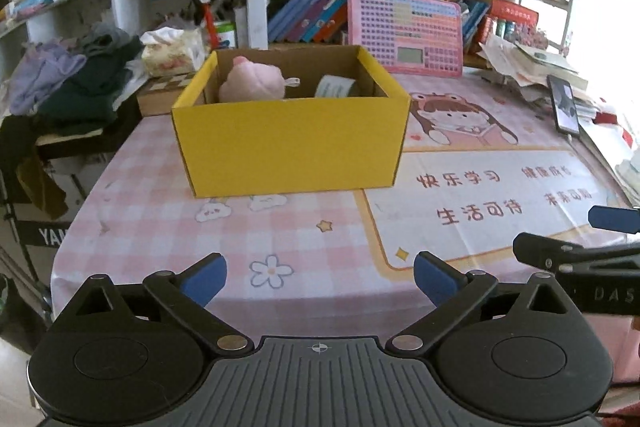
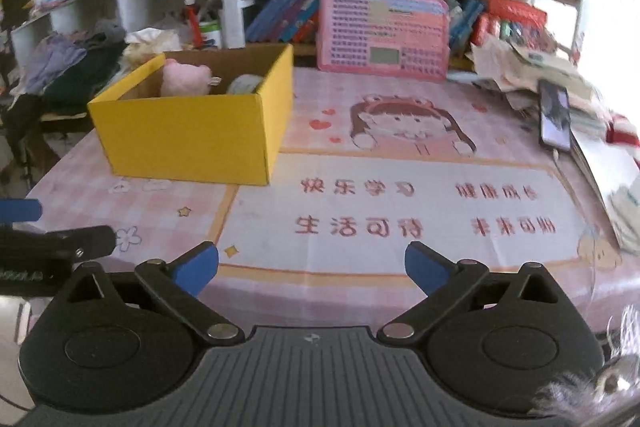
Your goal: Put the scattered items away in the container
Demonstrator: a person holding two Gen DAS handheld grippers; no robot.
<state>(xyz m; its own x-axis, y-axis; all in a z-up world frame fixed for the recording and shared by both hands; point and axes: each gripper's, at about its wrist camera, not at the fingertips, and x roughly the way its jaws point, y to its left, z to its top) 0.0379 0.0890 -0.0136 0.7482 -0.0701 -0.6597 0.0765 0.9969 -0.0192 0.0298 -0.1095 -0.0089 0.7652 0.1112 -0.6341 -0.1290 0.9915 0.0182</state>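
Both my left hand-held gripper [image 1: 320,277] and right hand-held gripper [image 2: 312,269] hang wide open and empty over the surface [image 2: 360,291]. The yellow box [image 1: 292,147] already holds the pink plush [image 1: 252,81] and tape roll [image 1: 336,87]. Looks like tidying's nearly wrapped; next I'd scan for stragglers.

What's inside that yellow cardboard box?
The yellow cardboard box holds a pink plush toy and a roll of tape. Its front wall hides the floor, so smaller items may lie unseen.

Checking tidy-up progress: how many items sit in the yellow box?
2: pink plush toy at the yellow box's left, tape roll at its right. Its walls may hide others.
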